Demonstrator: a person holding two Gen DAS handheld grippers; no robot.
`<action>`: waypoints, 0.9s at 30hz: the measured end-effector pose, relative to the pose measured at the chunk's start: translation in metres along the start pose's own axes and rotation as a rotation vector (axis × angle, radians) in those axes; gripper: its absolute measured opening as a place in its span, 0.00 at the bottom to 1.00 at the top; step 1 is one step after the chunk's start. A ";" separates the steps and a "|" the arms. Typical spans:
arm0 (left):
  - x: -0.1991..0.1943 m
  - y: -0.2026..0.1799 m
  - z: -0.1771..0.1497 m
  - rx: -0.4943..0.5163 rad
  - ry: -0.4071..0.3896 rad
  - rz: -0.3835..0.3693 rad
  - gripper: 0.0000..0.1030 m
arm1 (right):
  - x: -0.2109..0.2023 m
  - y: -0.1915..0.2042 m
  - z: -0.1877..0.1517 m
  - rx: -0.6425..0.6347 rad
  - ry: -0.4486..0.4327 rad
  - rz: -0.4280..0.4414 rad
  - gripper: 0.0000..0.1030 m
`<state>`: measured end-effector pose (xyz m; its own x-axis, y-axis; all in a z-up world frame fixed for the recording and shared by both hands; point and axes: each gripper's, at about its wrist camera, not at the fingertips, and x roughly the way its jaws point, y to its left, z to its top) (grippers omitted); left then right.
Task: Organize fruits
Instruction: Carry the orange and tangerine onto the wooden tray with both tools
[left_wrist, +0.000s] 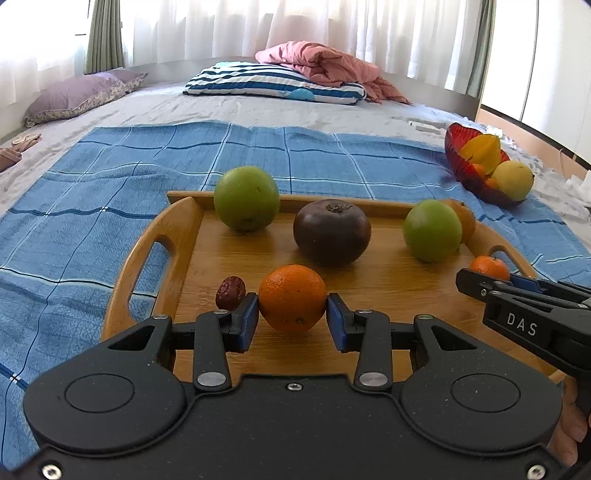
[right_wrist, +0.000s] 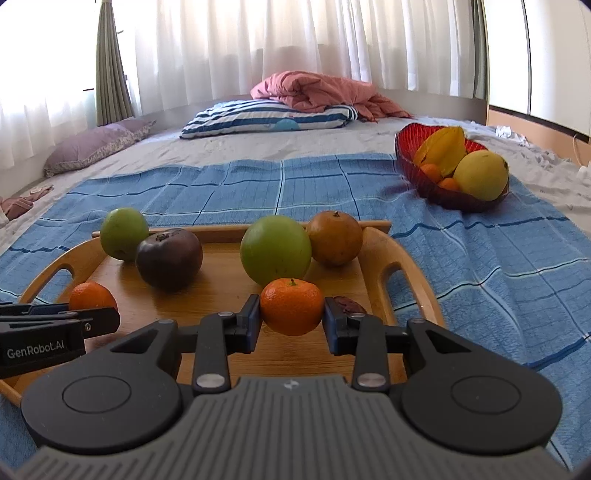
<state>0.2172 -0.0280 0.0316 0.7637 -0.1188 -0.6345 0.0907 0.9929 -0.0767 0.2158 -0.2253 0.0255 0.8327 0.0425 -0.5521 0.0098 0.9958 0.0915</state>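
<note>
Left wrist view: wooden tray (left_wrist: 177, 236) on blue blanket (left_wrist: 92, 192), bed; curtains (left_wrist: 332, 29)

The wooden tray (left_wrist: 184, 236) looks smooth with a matt bamboo grain. Under it lies a blue woven towel (left_wrist: 110, 177), ribbed and rough. Beside the tray, the red bowl (right_wrist: 410, 162) looks glossy, ridged and translucent. The left gripper (left_wrist: 291, 317) is speckled matt black plastic.
</note>
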 end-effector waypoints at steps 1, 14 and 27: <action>0.002 0.001 0.000 0.000 0.002 0.003 0.37 | 0.002 0.000 0.000 0.001 0.003 0.000 0.38; 0.009 0.005 0.000 0.003 0.008 0.016 0.37 | 0.015 0.000 -0.002 -0.005 0.038 -0.005 0.38; 0.012 0.000 -0.001 0.024 -0.007 0.031 0.37 | 0.021 -0.001 -0.003 -0.002 0.050 -0.008 0.38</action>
<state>0.2260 -0.0299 0.0233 0.7708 -0.0879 -0.6309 0.0818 0.9959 -0.0389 0.2316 -0.2250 0.0108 0.8036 0.0381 -0.5939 0.0156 0.9963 0.0850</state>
